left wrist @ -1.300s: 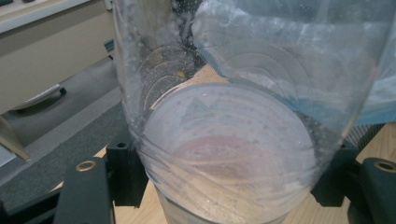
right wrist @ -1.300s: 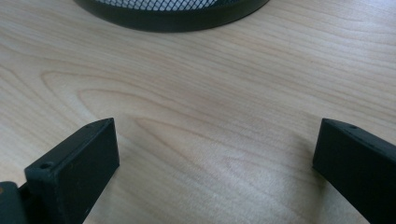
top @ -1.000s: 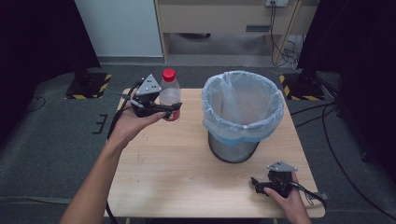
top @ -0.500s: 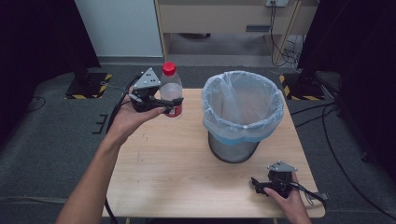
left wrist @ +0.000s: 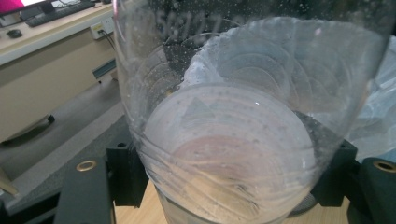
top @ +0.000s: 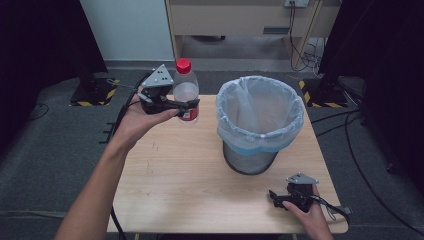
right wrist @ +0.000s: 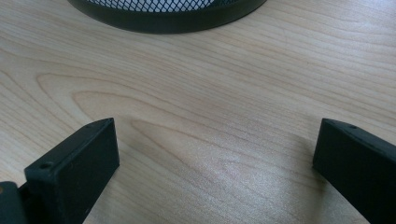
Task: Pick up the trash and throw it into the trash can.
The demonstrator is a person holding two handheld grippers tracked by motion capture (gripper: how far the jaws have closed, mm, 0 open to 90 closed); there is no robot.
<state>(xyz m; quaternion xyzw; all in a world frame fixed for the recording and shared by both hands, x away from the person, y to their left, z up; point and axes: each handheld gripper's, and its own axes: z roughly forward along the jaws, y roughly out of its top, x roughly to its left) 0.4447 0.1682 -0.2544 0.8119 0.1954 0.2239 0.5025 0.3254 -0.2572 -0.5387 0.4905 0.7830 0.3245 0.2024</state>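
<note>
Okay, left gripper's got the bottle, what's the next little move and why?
Probably carry the bottle rightward over the bin. The left gripper is clamped on its lower body, upright, clear of the table, and the lined bin stands open just to its right. The right gripper rests open near the table's front edge.

Background: wooden table on grey carpet, dark curtains on both sides.
Beige desk stands behind the table, with cables hanging at its right end. Hazard-striped bases sit on the floor at back left and back right. The left gripper view shows a keyboard, mouse and wall socket on that desk.
</note>
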